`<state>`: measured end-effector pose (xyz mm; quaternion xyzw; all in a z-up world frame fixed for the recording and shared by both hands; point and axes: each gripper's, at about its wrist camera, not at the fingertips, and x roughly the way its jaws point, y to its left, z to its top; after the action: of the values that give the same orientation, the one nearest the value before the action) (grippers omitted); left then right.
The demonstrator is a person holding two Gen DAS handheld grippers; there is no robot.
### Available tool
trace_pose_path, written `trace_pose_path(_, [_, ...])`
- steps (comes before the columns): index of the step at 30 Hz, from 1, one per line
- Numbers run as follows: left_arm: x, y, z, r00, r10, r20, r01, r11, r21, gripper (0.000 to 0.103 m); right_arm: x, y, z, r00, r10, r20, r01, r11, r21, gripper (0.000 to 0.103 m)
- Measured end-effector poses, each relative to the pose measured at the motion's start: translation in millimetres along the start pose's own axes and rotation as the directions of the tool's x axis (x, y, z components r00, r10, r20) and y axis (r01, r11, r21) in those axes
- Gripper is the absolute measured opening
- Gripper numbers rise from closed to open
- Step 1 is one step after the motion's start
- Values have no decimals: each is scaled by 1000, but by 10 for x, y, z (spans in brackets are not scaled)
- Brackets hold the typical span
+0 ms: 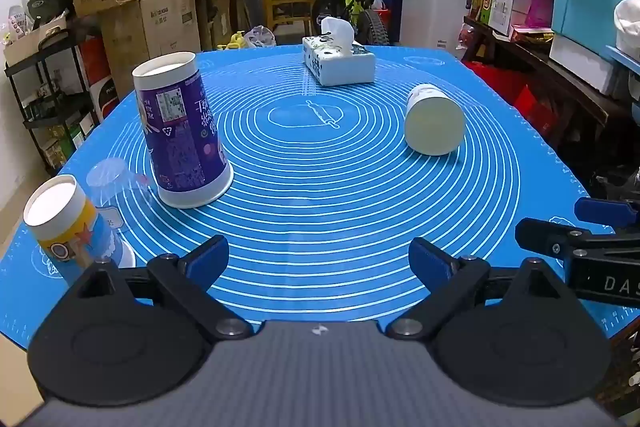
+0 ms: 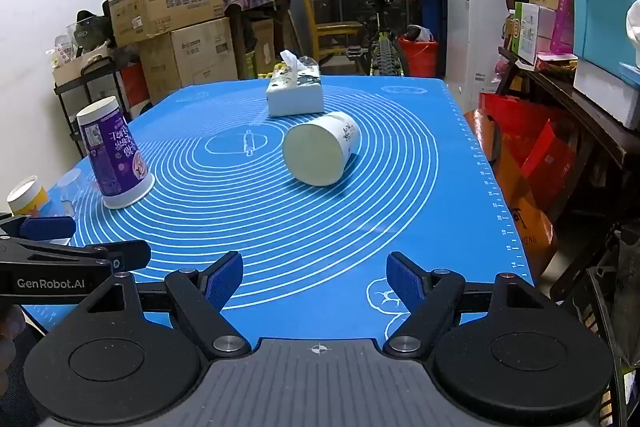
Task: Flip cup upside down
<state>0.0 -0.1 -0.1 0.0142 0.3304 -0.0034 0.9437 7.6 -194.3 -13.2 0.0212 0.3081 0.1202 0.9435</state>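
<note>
Both hand-held grippers, left hand-held gripper (image 1: 318,259) and right hand-held gripper (image 2: 314,277), gape wide, holding nothing.

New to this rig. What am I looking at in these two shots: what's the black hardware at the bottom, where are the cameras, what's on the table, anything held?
There is no robot arm: a person holds a two-finger claw in each hand, and a fisheye camera on each looks forward along its fingers. The black hardware low in each picture is that camera's own claw: the left claw in the left wrist view, the right claw in the right wrist view. Each also shows the other claw at its edge. Both are open and hold nothing.

On the blue baking mat a white cup lies on its side. A purple cup stands upside down, as do a yellow-and-blue cup and, it seems, a clear plastic cup at the left edge. A tissue box sits at the far side.
</note>
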Motion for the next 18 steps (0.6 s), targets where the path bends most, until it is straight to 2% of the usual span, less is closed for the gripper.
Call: trace_pose_path(18, [11, -4, 24, 1000, 4, -4, -4, 1000, 14, 96, 20, -9, -9, 1000, 2, -2, -2, 1000, -1, 82])
